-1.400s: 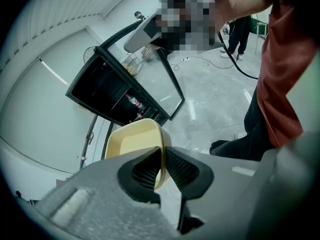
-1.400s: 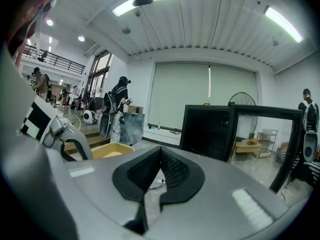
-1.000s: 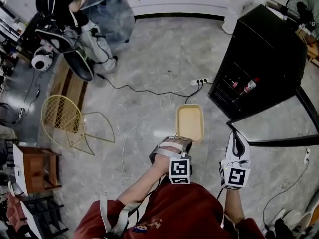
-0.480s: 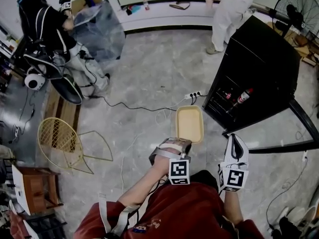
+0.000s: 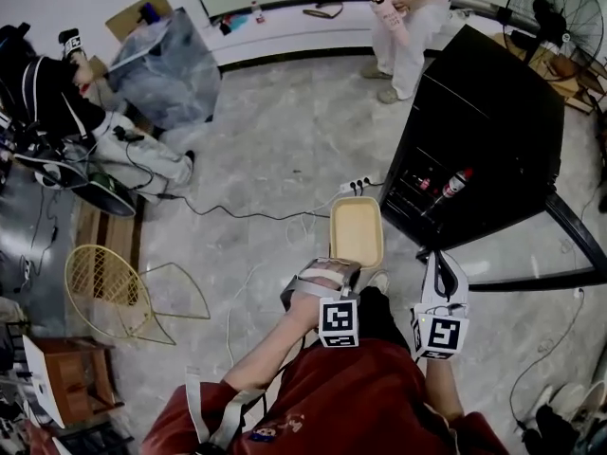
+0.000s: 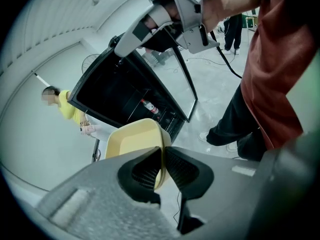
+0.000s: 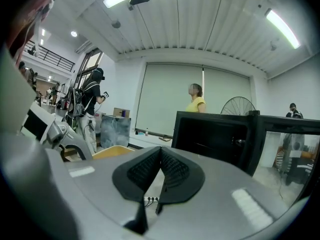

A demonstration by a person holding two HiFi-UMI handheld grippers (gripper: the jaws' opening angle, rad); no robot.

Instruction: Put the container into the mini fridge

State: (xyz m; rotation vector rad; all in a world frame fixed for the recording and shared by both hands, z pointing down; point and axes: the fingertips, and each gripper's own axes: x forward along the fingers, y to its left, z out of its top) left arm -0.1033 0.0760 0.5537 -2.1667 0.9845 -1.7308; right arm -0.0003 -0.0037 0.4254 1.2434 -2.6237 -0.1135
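Observation:
A pale yellow rectangular container (image 5: 356, 232) hangs level above the floor, just left of the open front of the black mini fridge (image 5: 488, 121). My left gripper (image 5: 334, 271) is shut on the near rim of the container (image 6: 132, 140), and the rim sits pinched between the ribbed pads (image 6: 172, 166). Bottles (image 5: 453, 182) stand inside the fridge, whose glass door (image 5: 560, 254) swings out to the right. My right gripper (image 5: 442, 271) floats beside the container near the door's hinge side; its jaws meet at the tips (image 7: 160, 151) with nothing between them.
A power strip (image 5: 356, 186) with trailing cables lies on the marble floor by the fridge's corner. A yellow wire chair (image 5: 104, 278) and a wooden stool (image 5: 66, 368) stand at the left. One person stands behind the fridge (image 5: 408, 17), near a fan (image 5: 545, 12); another sits at far left (image 5: 57, 102).
Both grippers and the container have moved forward toward the fridge's open front. The left gripper's hold on the rim is unchanged, and the right gripper stays shut.

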